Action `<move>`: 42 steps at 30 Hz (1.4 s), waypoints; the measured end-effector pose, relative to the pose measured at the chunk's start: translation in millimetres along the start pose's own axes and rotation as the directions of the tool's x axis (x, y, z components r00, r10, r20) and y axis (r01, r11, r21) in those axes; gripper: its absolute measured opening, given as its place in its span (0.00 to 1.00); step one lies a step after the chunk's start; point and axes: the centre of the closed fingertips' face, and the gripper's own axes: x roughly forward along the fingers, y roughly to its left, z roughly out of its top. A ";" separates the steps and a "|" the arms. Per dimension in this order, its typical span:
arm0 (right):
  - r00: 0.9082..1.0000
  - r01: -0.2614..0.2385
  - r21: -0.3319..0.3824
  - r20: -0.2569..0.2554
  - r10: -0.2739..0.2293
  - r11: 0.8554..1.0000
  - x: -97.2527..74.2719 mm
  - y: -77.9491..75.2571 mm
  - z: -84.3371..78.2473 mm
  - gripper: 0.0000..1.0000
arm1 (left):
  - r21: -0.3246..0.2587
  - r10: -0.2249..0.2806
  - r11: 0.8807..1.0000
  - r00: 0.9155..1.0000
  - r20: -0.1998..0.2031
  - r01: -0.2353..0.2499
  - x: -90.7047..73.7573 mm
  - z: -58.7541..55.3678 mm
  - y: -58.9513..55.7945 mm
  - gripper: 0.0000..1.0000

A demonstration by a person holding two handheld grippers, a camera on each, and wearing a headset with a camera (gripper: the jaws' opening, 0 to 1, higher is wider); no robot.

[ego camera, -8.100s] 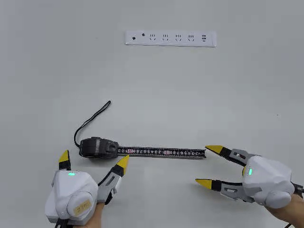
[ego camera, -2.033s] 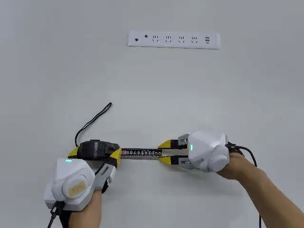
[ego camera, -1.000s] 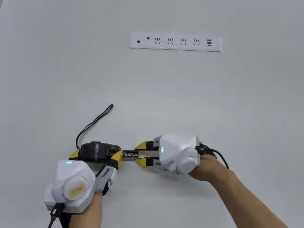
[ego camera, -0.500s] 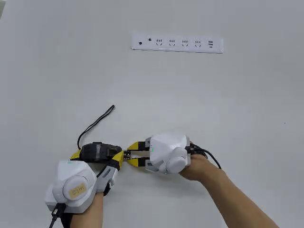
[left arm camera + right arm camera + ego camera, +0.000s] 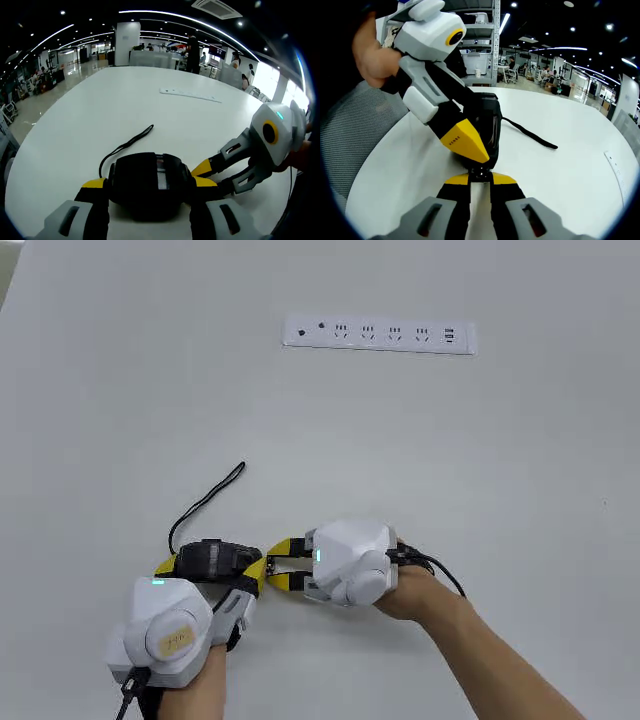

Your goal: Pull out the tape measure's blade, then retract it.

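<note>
The left gripper (image 5: 210, 569) is clamping the case (image 5: 150, 182) and the right gripper (image 5: 278, 563) is pinching the blade tip (image 5: 480, 175), which might snap in and jolt the case if freed abruptly.

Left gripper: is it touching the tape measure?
Touching. The left gripper view shows the left gripper clamped against both sides of the tape measure.
</note>
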 end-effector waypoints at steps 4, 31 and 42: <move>1.000 0.013 0.000 0.004 -0.013 1.000 -0.1 -1.3 0.6 0.13 | -0.009 0.008 1.000 1.000 0.007 -0.008 -0.4 1.6 1.3 0.63; 0.995 0.100 0.082 -0.007 -0.100 0.992 -25.2 -11.2 -1.9 0.32 | 0.075 -0.021 0.997 1.000 -0.003 0.021 0.2 3.7 0.0 0.64; 0.985 0.172 0.186 -0.009 -0.174 0.967 -48.9 -19.0 -1.0 0.52 | 0.127 -0.072 0.989 0.997 -0.012 0.073 -6.3 9.4 8.2 0.70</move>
